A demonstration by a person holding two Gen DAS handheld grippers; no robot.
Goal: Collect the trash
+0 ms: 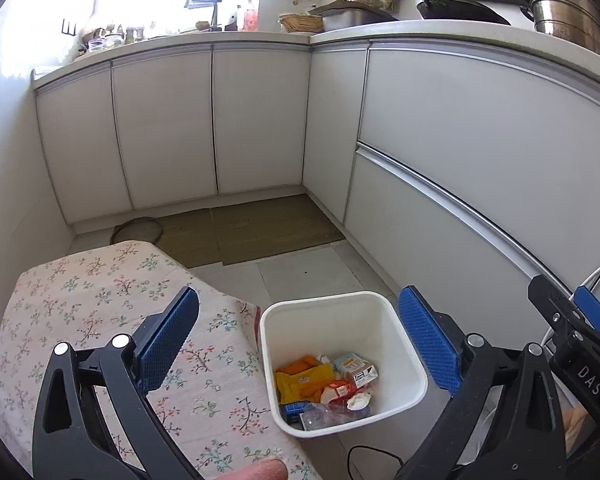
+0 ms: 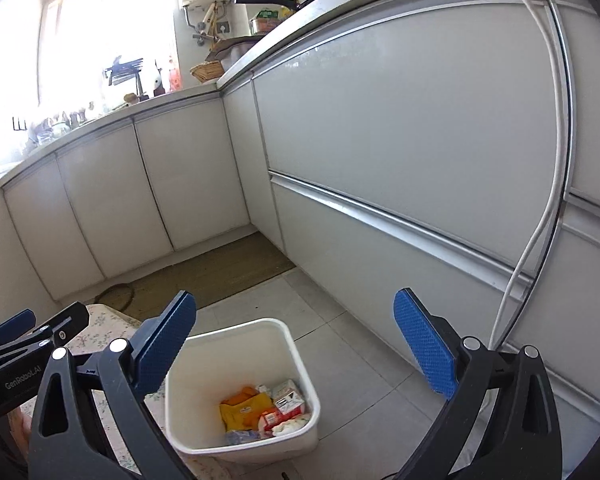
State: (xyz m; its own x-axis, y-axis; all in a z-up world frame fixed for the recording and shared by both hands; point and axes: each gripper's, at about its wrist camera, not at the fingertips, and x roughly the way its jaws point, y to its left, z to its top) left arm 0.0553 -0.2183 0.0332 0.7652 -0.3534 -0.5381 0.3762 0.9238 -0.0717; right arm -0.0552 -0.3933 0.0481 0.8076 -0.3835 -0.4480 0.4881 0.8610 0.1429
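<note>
White cabinet doors (image 1: 216,120) are set in an L ahead, under a pale countertop (image 1: 228,38). Bright daylight is admitted through a window (image 2: 80,32) beyond. Grey floor tiles (image 2: 360,360) and a brown mat (image 1: 268,228) are seen below.

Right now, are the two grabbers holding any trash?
Left gripper: open, holding nothing.
Right gripper: open, holding nothing.

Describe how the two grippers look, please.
Both the left gripper and the right gripper have black plastic frames with silver rivets and flat blue pads with a fine dotted texture. The side of the left gripper reads "GenRobot.AI" in white in the right wrist view.
</note>
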